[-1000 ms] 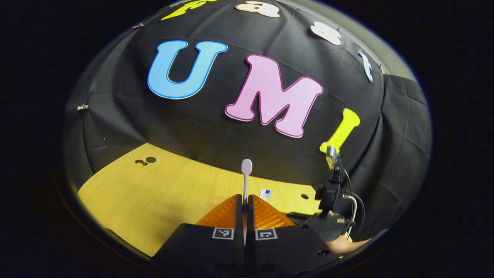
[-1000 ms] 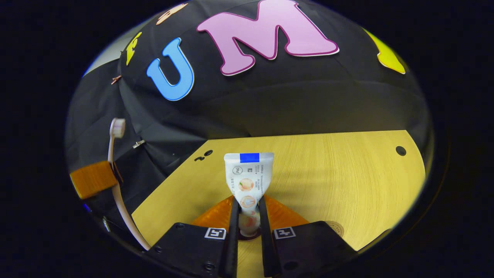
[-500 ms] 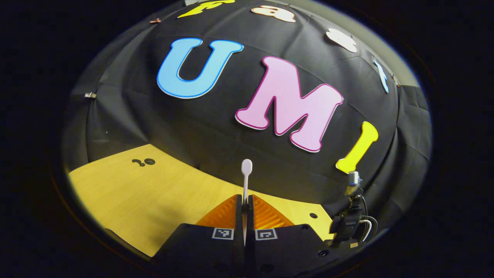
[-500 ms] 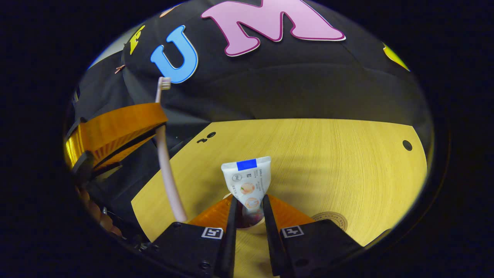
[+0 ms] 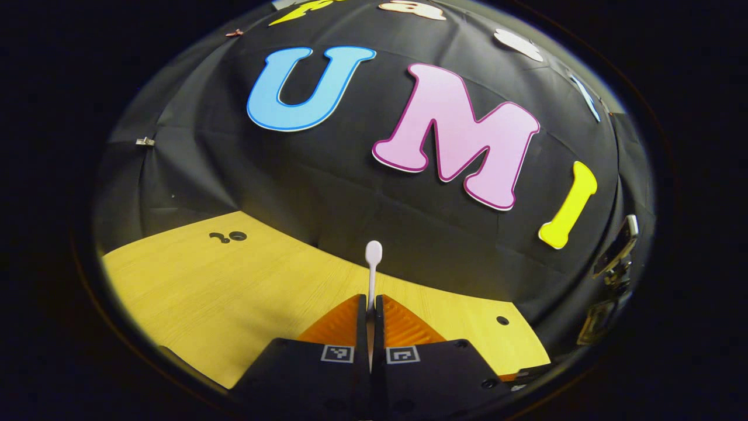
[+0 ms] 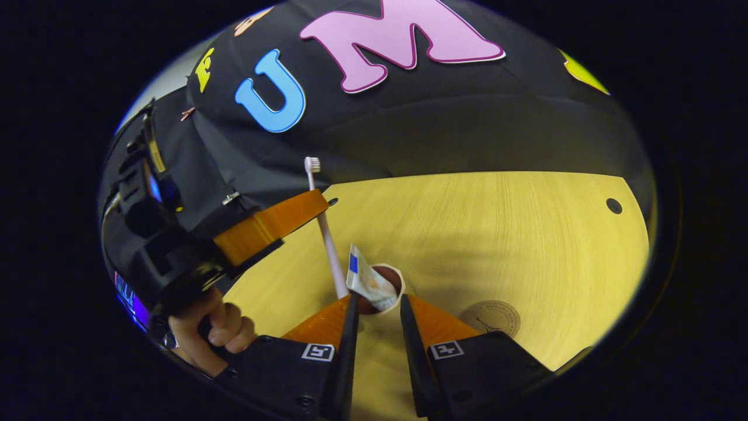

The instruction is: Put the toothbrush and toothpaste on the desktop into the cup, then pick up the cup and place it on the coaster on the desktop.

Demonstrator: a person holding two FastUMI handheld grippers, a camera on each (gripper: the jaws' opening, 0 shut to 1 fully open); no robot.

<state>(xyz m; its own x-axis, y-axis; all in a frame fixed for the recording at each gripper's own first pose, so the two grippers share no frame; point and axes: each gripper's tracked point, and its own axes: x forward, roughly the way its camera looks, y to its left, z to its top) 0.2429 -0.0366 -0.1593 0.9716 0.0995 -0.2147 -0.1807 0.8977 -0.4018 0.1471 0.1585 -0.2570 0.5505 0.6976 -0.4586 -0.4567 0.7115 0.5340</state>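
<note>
In the left gripper view my left gripper point(image 5: 370, 301) is shut on a pale toothbrush point(image 5: 373, 263) that stands upright with its head above the fingertips. The right gripper view shows a light cup point(image 6: 390, 279) on the desk just past my right gripper point(image 6: 377, 301). A white toothpaste tube point(image 6: 365, 279) leans left inside it. The right fingers stand a little apart with nothing pressed between them. My left gripper point(image 6: 318, 213) comes in from the left with the toothbrush point(image 6: 324, 228), whose lower end is at the cup's left rim. A round coaster point(image 6: 492, 317) lies to the cup's right.
The yellow wooden desk point(image 6: 526, 234) has small dark holes point(image 6: 613, 205) near its far corners. A hand point(image 6: 216, 330) holds the left gripper's handle at the lower left of the right gripper view. Part of the right gripper's rig point(image 5: 616, 257) shows at the right edge of the left gripper view.
The toothpaste has left the right fingers and dropped into the cup, tilting left. My left gripper has carried the toothbrush rightward until its lower end reaches the cup.
</note>
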